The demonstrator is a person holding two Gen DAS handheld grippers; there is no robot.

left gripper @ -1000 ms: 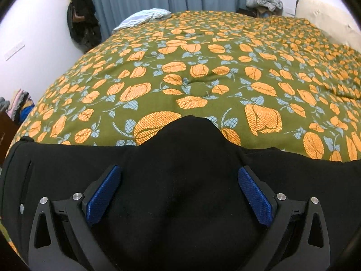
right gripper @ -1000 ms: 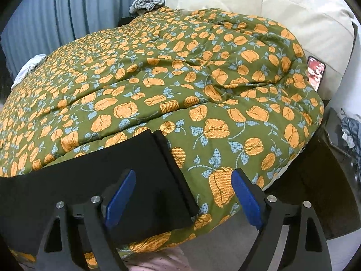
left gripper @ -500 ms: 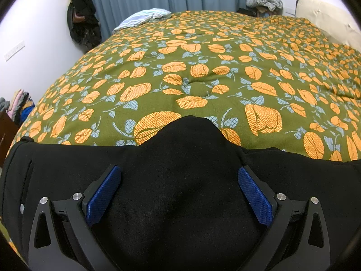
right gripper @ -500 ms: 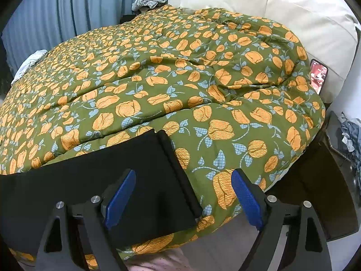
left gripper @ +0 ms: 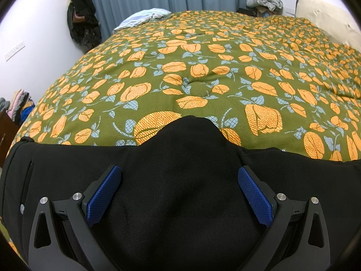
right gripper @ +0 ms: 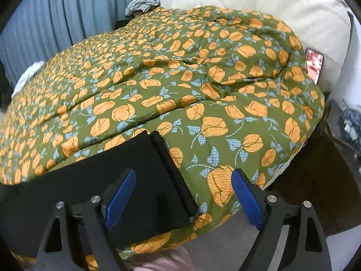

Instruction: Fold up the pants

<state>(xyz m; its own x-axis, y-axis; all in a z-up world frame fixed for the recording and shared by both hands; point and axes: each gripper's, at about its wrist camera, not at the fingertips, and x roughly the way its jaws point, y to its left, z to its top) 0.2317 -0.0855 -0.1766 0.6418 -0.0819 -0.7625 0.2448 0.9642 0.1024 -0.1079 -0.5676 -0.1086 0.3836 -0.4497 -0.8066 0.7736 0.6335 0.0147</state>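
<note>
I'm hovering left gripper [left gripper: 179, 194], jaws spread, over pants [left gripper: 180, 203] crotch bulge; right gripper [right gripper: 183, 194], also spread, straddling hem [right gripper: 173, 171] (readying grab for lengthwise fold, I judge).

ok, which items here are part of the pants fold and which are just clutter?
Job:
black pants
left gripper, open
right gripper, open
floral quilt, work surface

Clutter:
phone
striped cloth
grey cloth
hanging dark clothes
cream headboard

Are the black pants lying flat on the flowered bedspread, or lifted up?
Lying flat: the black pants rest along the near edge of the green flowered bedspread, and the open right claw grips nothing.
</note>
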